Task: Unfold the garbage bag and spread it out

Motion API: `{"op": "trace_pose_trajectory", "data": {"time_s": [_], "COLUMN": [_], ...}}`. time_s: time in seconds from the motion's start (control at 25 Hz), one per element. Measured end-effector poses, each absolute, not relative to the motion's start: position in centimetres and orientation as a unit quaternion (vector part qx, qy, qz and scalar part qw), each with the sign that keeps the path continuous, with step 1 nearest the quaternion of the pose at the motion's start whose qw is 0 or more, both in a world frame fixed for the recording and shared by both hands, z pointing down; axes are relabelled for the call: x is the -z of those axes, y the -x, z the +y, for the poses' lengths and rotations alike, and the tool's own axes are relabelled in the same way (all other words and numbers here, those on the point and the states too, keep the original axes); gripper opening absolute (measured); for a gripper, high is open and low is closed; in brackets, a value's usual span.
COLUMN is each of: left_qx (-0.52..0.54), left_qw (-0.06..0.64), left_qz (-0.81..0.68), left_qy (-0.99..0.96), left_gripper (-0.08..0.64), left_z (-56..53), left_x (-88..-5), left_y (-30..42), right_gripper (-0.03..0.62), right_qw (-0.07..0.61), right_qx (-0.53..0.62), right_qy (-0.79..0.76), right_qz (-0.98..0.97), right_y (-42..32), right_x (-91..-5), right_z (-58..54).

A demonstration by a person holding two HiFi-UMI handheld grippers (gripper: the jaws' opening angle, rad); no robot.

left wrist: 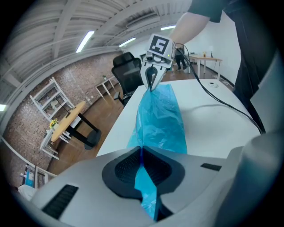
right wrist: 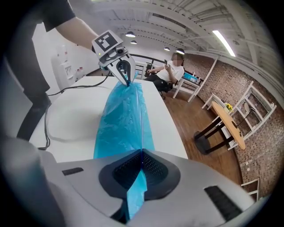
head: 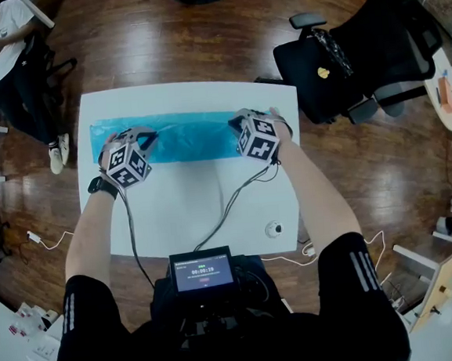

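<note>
A blue garbage bag (head: 183, 136) lies as a long folded strip across the far part of the white table (head: 181, 211). My left gripper (head: 145, 137) is shut on the strip toward its left end, and my right gripper (head: 237, 126) is shut on it toward the right end. In the left gripper view the blue plastic (left wrist: 159, 119) runs from my clamped jaws (left wrist: 141, 153) up to the right gripper (left wrist: 151, 86). The right gripper view mirrors this: the bag (right wrist: 122, 124) stretches from my jaws (right wrist: 142, 153) to the left gripper (right wrist: 126, 80). The strip is slightly raised and taut between them.
Black cables (head: 235, 198) trail over the near half of the table. A small round white object (head: 274, 229) sits near the front right corner. A black office chair (head: 356, 54) stands to the right. A seated person (head: 3, 54) is at the far left.
</note>
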State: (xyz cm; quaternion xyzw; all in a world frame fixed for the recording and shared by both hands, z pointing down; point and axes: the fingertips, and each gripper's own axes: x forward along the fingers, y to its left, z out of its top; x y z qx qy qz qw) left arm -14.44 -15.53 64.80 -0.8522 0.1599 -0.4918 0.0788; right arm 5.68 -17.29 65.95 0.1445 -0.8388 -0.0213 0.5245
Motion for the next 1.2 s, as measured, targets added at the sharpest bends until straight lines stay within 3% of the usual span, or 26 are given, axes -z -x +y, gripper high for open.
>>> {"op": "trace_pose_trajectory", "data": {"time_s": [0.16, 0.28, 0.4, 0.56, 0.84, 1.2], "left_qx": [0.497, 0.515, 0.528, 0.543, 0.597, 0.640], "left_qw": [0.080, 0.087, 0.105, 0.121, 0.083, 0.114], "left_qz": [0.154, 0.140, 0.138, 0.147, 0.138, 0.097], "left_qy": [0.850, 0.841, 0.832, 0.818, 0.786, 0.754], "left_gripper": [0.042, 0.180, 0.222, 0.235, 0.235, 0.235], "left_z": [-15.1, -14.5, -14.5, -15.3, -16.0, -18.2], "left_x": [-64.3, -64.0, -63.0, -61.6, -62.6, -64.4], "left_y": [14.8, 15.5, 16.2, 18.0, 22.7, 23.9], "right_gripper": [0.019, 0.018, 0.018, 0.018, 0.018, 0.018], "right_qw": [0.518, 0.513, 0.510, 0.509, 0.505, 0.507], "right_qx": [0.050, 0.072, 0.083, 0.084, 0.089, 0.117], "right_qy": [-0.153, -0.159, -0.159, -0.161, -0.165, -0.157], "right_qz": [-0.840, -0.840, -0.841, -0.841, -0.842, -0.840], "right_y": [-5.5, -5.3, -5.0, -5.1, -5.1, -4.7], "right_x": [-64.6, -63.5, -62.9, -62.8, -62.3, -61.4], "right_z": [-16.7, -16.2, -15.5, -15.0, -14.4, -13.3]}}
